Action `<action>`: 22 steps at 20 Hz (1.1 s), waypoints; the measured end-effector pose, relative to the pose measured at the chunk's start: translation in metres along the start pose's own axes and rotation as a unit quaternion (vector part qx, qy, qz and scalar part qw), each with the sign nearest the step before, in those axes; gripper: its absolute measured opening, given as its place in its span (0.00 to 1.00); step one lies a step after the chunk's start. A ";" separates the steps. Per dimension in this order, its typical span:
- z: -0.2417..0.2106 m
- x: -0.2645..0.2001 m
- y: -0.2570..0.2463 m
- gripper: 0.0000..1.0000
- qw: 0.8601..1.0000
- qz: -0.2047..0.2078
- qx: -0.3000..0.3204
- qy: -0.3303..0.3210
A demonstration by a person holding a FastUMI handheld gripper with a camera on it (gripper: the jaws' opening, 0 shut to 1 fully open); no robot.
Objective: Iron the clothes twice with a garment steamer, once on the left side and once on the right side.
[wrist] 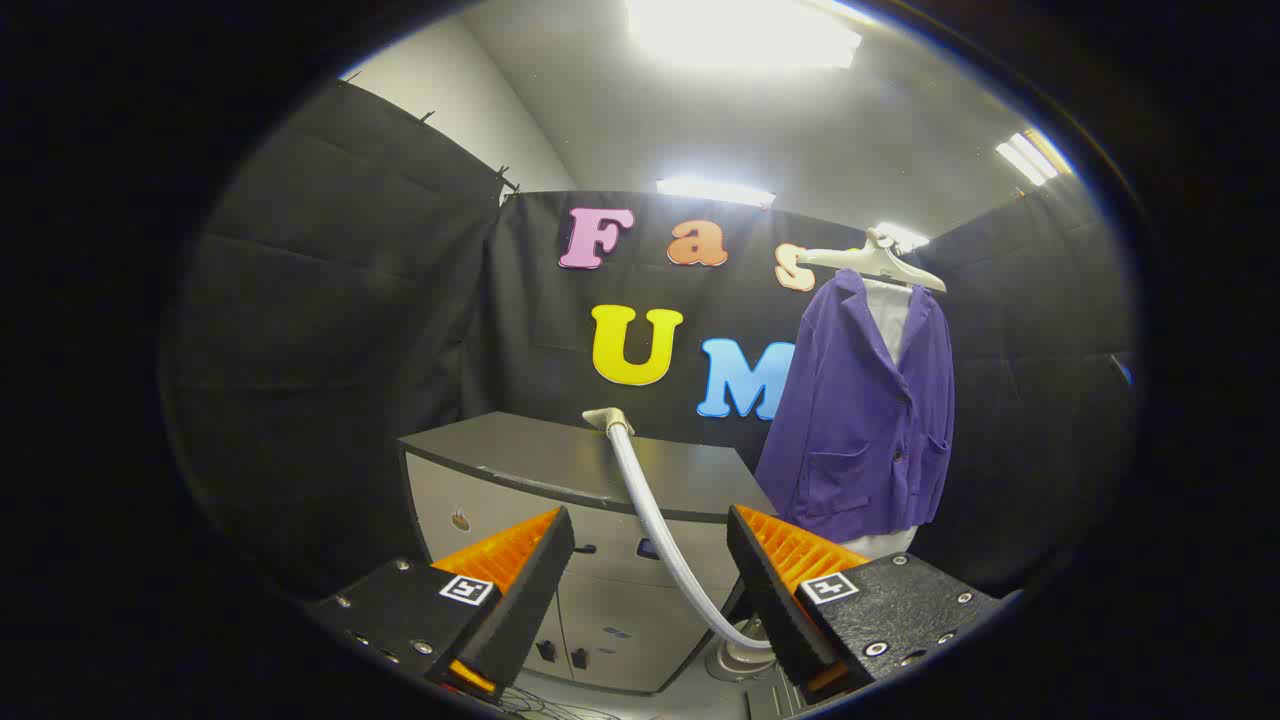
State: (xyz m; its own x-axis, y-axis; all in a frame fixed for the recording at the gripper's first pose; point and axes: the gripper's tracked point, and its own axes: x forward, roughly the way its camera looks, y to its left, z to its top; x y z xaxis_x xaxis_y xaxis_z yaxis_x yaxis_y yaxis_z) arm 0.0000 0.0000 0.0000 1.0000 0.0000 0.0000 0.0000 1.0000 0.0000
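Gripper [650,560] held up in the air with fingers spread wide apart, nothing between the pads, nothing touched.

Beyond the fingers, a grey cabinet [560,480] with a dark flat top, drawers and doors on its front (small dark handles low down). Leaning on the cabinet top, the steamer head [607,418], pale and angled, at the top end of a light hose [655,530]. Hose running down from the head across the cabinet front, passing through the gap between the two fingers, curving low toward a round grey base [735,660] on the floor just beside the right finger.

Further right, past the right finger, a purple jacket [865,430] hanging on a pale hanger [872,262], front facing the camera, one button done up, patch pockets low down (white shirt or lining showing at the collar and below the hem). Jacket well apart from the steamer head, and clear of the cabinet's right end.

Bright ceiling lights [740,30] overhead.
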 end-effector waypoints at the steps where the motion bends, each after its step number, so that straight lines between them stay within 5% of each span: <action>1: 0.000 0.001 -0.004 0.95 1.000 -0.003 0.001 0.001; 10: 0.006 0.003 -0.039 0.95 1.000 -0.008 0.024 0.000; 22: 0.016 -0.017 -0.092 0.95 0.996 0.092 0.020 0.011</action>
State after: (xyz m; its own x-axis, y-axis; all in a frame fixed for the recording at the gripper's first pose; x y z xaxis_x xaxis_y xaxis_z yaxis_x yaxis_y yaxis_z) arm -0.0172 -0.0917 0.0164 0.9829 0.1834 -0.0174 -0.1826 0.9823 0.0415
